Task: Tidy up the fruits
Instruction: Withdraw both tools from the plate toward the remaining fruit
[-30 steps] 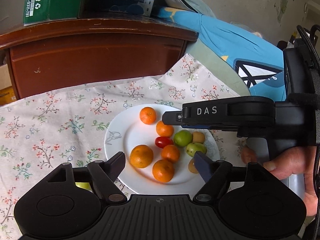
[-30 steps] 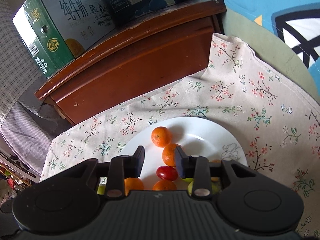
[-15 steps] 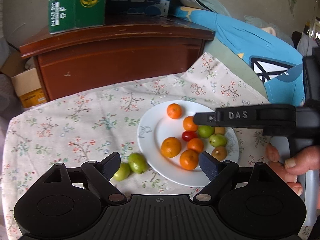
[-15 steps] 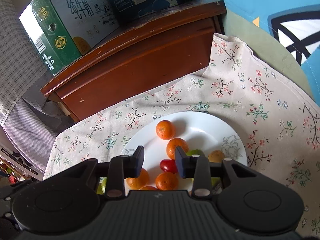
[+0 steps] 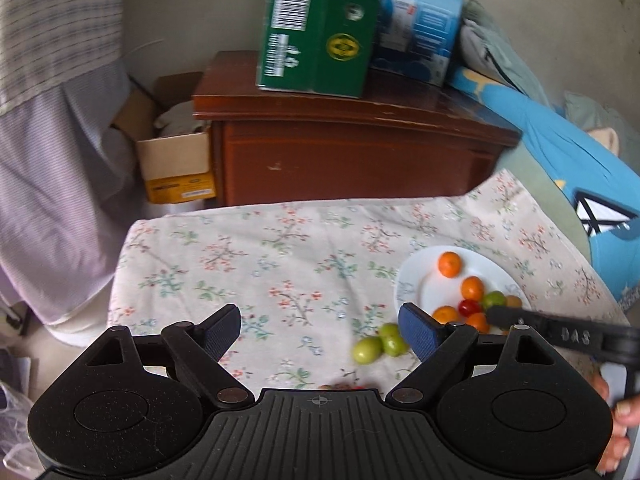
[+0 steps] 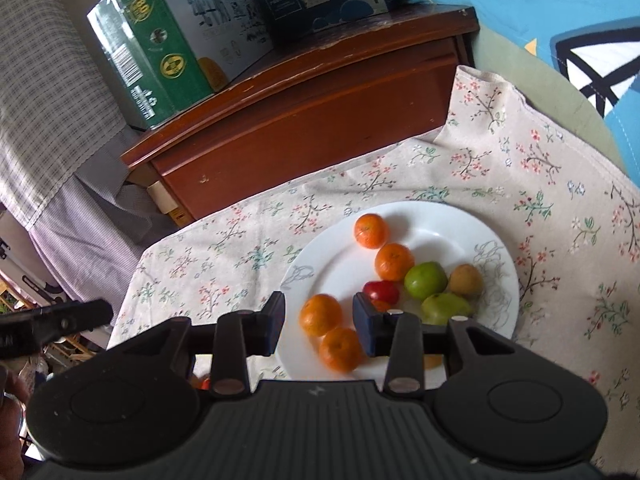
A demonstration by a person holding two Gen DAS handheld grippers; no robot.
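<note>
- Left gripper [image 5: 320, 330]: jaws spread wide, having just been opening; nothing between the pads; it hangs above the floral tablecloth [image 5: 280, 264], with the white plate [image 5: 412, 280] at its 2 o'clock.
- Right gripper [image 6: 319, 322]: jaws set a modest gap apart, having just opened slightly; the pads press on nothing; seen past the gap, a mandarin [image 6: 321, 314] lies on the plate below; a second mandarin [image 6: 341, 350] sits at 5 o'clock of the first.
- Plate contents, right wrist view: two more mandarins [image 6: 371, 231] toward 12 o'clock; a red cherry tomato [image 6: 381, 291] near centre; two green fruits [image 6: 425, 280] and a brownish fruit [image 6: 465, 279] toward 3 o'clock.
- Off the plate, left wrist view: two green fruits [image 5: 368, 350] touching each other on the cloth, just beside the rim at its 7 o'clock; a red item at the lower edge, mostly hidden.
- Background: wooden cabinet [image 5: 344, 148] at 12 o'clock; green carton [image 5: 320, 24] and blue carton [image 5: 420, 20] on top.
</note>
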